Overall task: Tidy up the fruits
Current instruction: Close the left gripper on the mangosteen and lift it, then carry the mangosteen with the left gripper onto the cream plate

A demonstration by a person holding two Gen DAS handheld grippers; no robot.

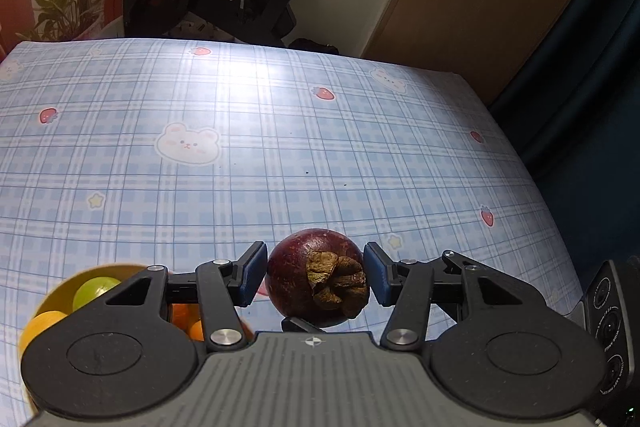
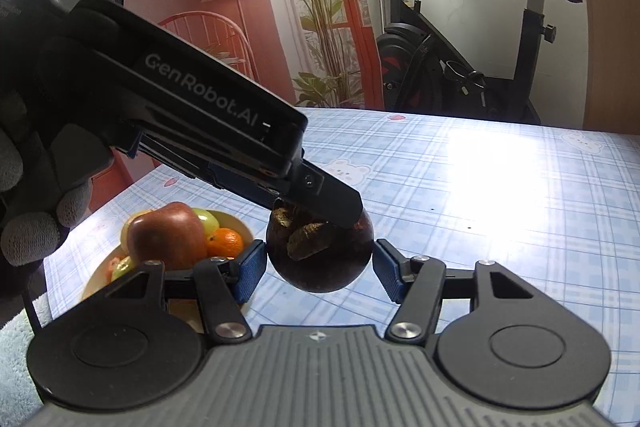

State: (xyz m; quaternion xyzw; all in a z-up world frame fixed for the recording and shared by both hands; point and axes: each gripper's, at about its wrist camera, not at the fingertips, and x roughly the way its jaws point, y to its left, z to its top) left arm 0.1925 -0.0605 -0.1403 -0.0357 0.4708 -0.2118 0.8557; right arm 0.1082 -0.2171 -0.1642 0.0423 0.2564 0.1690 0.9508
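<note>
Gleaming blue plaid tablecloth (image 1: 280,131), exercise bike (image 2: 460,67) behind.

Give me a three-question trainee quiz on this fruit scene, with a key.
1. True or false: the left claw is empty.
2. Which is the biggest fruit in the yellow bowl? A) the red apple B) a banana C) a pineapple
3. Fill in: in the right wrist view, the small orange lies to the ___ of the apple.

Key: 1 false, a mangosteen sits between its pads. 2 A. 3 right.
</note>
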